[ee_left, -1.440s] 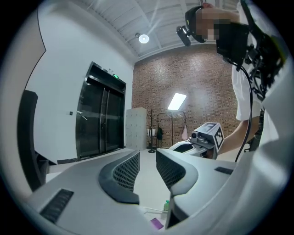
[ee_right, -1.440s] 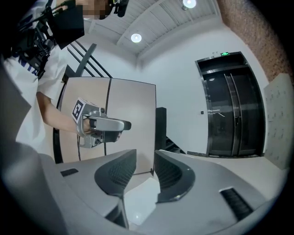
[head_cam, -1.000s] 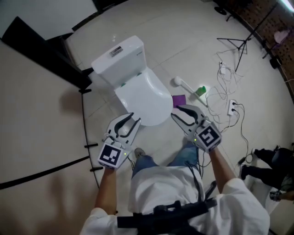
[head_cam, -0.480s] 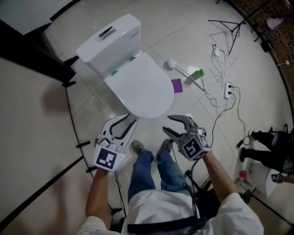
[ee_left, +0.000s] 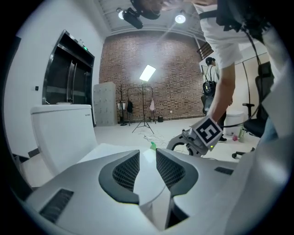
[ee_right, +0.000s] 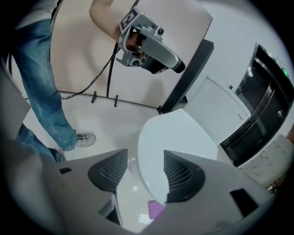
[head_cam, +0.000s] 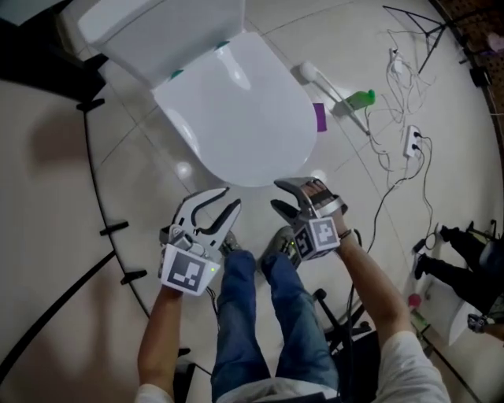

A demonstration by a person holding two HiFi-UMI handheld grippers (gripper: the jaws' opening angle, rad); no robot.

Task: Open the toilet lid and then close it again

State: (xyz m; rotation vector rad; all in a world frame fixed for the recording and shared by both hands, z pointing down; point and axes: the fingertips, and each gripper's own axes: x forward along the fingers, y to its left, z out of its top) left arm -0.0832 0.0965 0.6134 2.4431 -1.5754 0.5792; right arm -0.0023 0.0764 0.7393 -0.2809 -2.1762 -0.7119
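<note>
Approach for the first step, the opening of the toilet lid (head_cam: 236, 110): lying closed and flat on the bowl, at 12 o'clock from both claws in the head view, with its front rim toward 6 o'clock. Left claw (head_cam: 231, 198) at 7 o'clock of that rim, near but apart from it, jaws about half spread with nothing between them. Right claw (head_cam: 276, 195) at 5 o'clock of the rim, just beside it; jaws just been opening, now widely spread, the rim seen through the gap but the pads not pressing on it. Nothing lifted yet, so judged as very early in the task. For the next move, probably: bring the right claw forward until the rim goes between the pads, pinch gently, then swing up toward the cistern (head_cam: 157, 24) at 11 o'clock. Keep the left claw out of the arc. Take care against slipping on the smooth plastic.
</note>
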